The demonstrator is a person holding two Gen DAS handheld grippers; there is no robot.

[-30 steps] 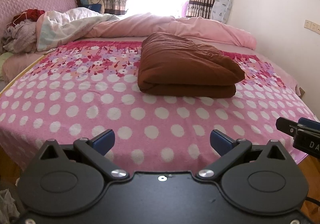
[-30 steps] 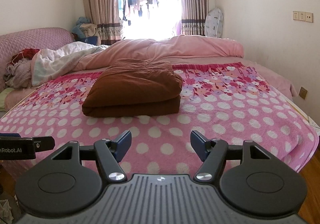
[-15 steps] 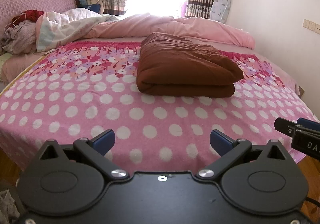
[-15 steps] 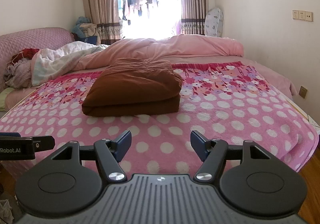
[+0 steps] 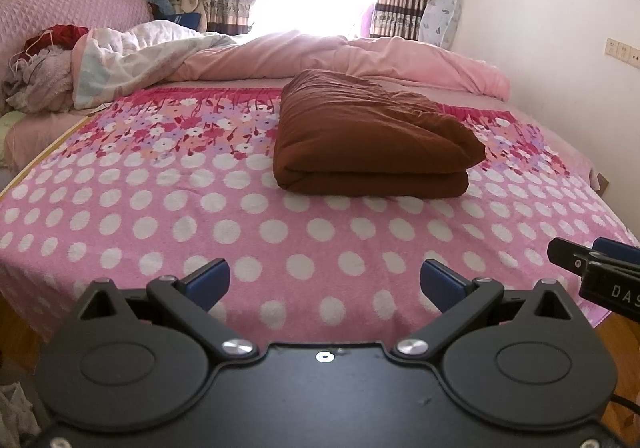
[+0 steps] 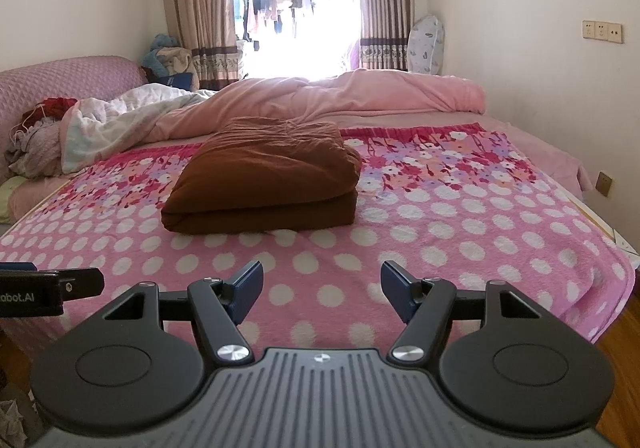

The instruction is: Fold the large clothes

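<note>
A thick, rust-brown folded cloth bundle (image 5: 372, 144) lies ahead of both tools on a pink polka-dot blanket (image 5: 200, 224). The left gripper (image 5: 325, 282) and right gripper (image 6: 322, 290) gape wide, empty. Nudging the bundle could spill its layers.

"DAS" on right hand-held gripper (image 5: 600, 272); "abot.AI" on left hand-held gripper (image 6: 48, 286); both cut off.

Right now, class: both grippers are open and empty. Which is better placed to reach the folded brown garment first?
Left, narrowly. From the left gripper the brown garment lies almost straight ahead; from the right gripper it sits off to the left.
</note>
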